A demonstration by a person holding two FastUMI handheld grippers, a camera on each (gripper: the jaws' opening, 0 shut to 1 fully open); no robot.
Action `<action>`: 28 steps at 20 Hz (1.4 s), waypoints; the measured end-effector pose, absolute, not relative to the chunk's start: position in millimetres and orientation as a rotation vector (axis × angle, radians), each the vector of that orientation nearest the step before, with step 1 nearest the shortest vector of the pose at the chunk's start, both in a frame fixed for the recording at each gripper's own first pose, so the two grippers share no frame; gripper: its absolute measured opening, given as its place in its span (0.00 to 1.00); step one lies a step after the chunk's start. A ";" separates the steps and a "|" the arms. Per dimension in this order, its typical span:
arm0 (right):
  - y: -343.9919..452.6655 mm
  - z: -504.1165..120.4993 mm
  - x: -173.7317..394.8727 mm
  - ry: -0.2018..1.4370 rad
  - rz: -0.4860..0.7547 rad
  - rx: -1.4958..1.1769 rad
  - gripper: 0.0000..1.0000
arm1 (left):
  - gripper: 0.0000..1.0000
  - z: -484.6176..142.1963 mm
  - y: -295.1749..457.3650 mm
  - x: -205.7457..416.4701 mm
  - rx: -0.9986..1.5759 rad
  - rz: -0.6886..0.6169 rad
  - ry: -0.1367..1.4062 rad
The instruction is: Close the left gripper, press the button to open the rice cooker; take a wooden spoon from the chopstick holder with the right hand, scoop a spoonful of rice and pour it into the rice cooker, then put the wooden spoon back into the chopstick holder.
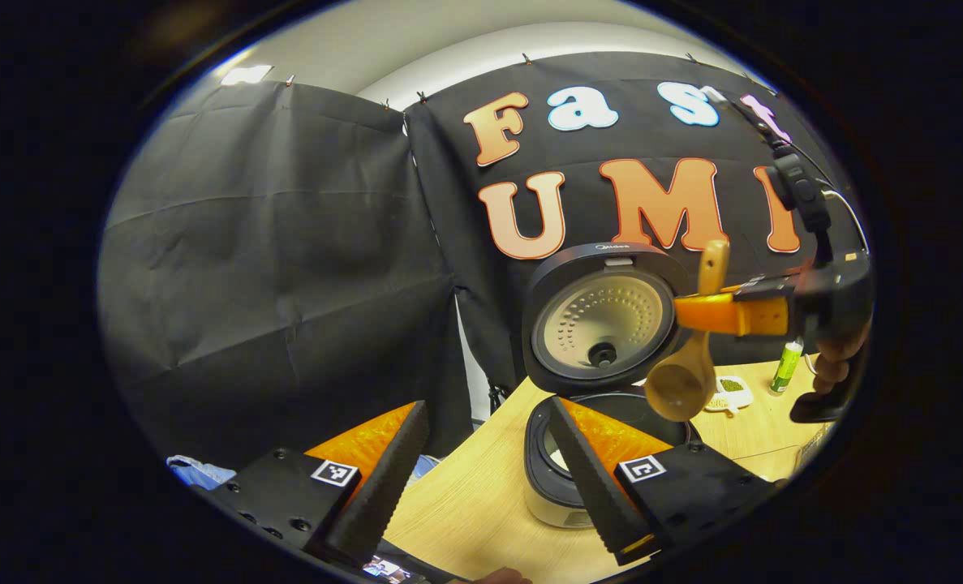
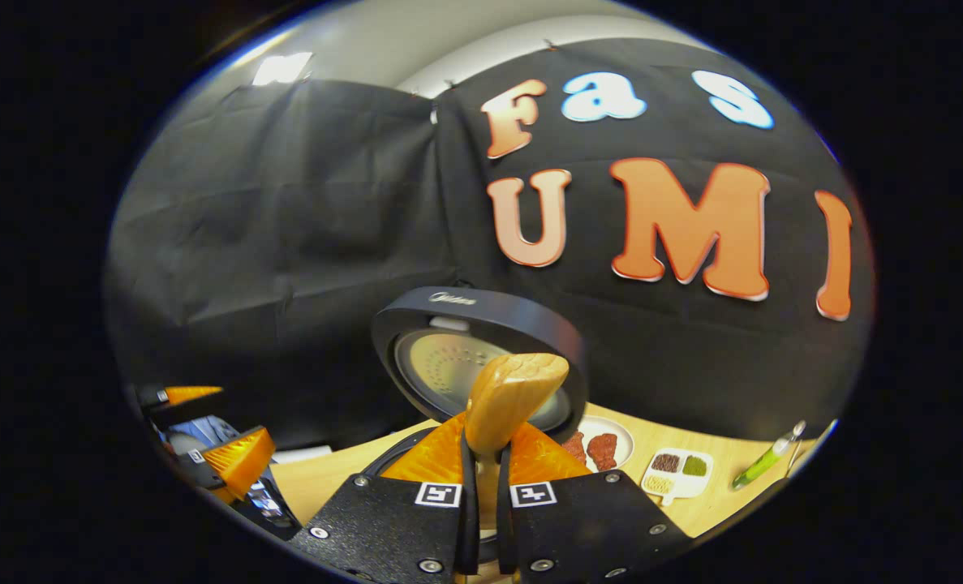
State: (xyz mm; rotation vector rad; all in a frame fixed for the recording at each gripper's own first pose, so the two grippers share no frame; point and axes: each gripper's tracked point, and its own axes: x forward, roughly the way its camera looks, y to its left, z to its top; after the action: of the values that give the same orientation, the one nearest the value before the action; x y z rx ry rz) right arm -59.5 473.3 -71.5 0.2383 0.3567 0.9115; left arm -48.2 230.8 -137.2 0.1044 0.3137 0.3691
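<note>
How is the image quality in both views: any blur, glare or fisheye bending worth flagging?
Left gripper view: sharp; fisheye bends the table edge; soft glare on the rice cooker lid's inner plate. Right gripper view: the wooden spoon handle sits close to the lens and looks soft; the wall cloth bows outward.

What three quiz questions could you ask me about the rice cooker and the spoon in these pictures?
1. True or false: the rice cooker has its lid shut.
2. Which gripper holds the wooden spoon? A) left gripper B) right gripper
3. Fill in: the spoon's bowl hangs above the open ____.

Key:
1. False, the lid stands up.
2. B, its fingers press on the handle, while the left gripper is open.
3. Cooker.
</note>
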 end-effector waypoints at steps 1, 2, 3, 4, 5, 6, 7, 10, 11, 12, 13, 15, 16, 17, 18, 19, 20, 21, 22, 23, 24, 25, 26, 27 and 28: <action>454.4 -73.9 -51.2 0.371 0.885 0.267 0.08 | 0.97 -135.8 225.8 -48.7 0.098 0.364 0.312; 434.1 -76.2 -45.4 0.388 0.855 0.291 0.08 | 0.94 -135.4 219.5 -48.9 0.096 0.356 0.311; 413.6 -80.3 -41.6 0.402 0.822 0.313 0.08 | 1.00 -134.6 212.9 -48.2 0.098 0.349 0.310; 392.3 -86.3 -36.5 0.413 0.784 0.327 0.12 | 1.00 -133.1 206.4 -47.9 0.101 0.338 0.308; 370.9 -94.4 -31.1 0.426 0.742 0.331 0.08 | 0.94 -131.9 198.7 -47.0 0.103 0.328 0.306; 349.2 -104.7 -27.1 0.439 0.701 0.330 0.08 | 0.94 -131.0 190.9 -45.9 0.105 0.316 0.305; 327.0 -115.4 -24.0 0.454 0.658 0.326 0.08 | 1.00 -131.4 182.6 -44.9 0.103 0.303 0.307; 267.5 -143.3 -22.0 0.497 0.544 0.340 0.08 | 1.00 -131.5 158.5 -42.6 0.102 0.264 0.313; 251.7 -150.9 -23.8 0.511 0.515 0.347 0.08 | 1.00 -131.2 150.2 -41.3 0.106 0.248 0.313; 236.0 -157.5 -24.2 0.524 0.481 0.354 0.08 | 0.95 -131.5 143.4 -39.4 0.112 0.233 0.314; 219.5 -163.8 -27.6 0.535 0.447 0.357 0.08 | 1.00 -130.9 135.2 -37.0 0.113 0.218 0.314; 192.9 -177.7 -33.4 0.563 0.392 0.364 0.08 | 1.00 -132.8 120.4 -32.3 0.110 0.191 0.321; 181.4 -183.3 -35.3 0.572 0.367 0.372 0.08 | 1.00 -134.2 113.1 -31.1 0.094 0.181 0.329; 171.1 -188.2 -38.3 0.581 0.344 0.378 0.08 | 0.94 -133.8 106.2 -28.7 0.073 0.169 0.331; 162.0 -193.2 -40.7 0.590 0.325 0.383 0.08 | 1.00 -131.9 100.7 -28.0 0.068 0.159 0.332; 153.2 -199.9 -44.3 0.599 0.308 0.383 0.08 | 0.94 -129.8 96.8 -25.3 0.072 0.155 0.328; 143.6 -205.3 -47.6 0.608 0.287 0.381 0.08 | 0.94 -129.7 92.9 -23.3 0.078 0.150 0.327; 133.4 -211.4 -49.1 0.616 0.267 0.378 0.08 | 0.94 -129.4 88.0 -22.2 0.079 0.143 0.328; 124.3 -219.1 -51.5 0.627 0.246 0.379 0.08 | 1.00 -130.2 82.6 -20.7 0.077 0.135 0.328; 115.8 -225.8 -54.8 0.639 0.227 0.377 0.08 | 0.95 -130.2 77.6 -20.3 0.075 0.129 0.331; 106.7 -232.4 -56.9 0.645 0.206 0.378 0.08 | 0.95 -131.6 72.7 -20.4 0.075 0.122 0.335; 98.2 -238.6 -57.1 0.646 0.184 0.378 0.08 | 0.95 -131.6 68.4 -20.9 0.077 0.117 0.337; 91.2 -245.9 -59.0 0.655 0.161 0.378 0.08 | 0.95 -130.3 64.5 -21.1 0.079 0.112 0.336; 86.1 -253.0 -62.1 0.666 0.148 0.373 0.08 | 0.98 -129.2 61.9 -20.8 0.084 0.110 0.335; 83.3 -259.7 -65.4 0.675 0.145 0.363 0.08 | 1.00 -128.1 61.2 -20.7 0.088 0.111 0.332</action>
State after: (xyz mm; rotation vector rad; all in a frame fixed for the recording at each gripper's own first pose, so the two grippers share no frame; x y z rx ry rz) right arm -65.4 83.3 -259.7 0.3632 0.6753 0.1447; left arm -20.7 61.2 -128.1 0.0883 0.3317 0.1107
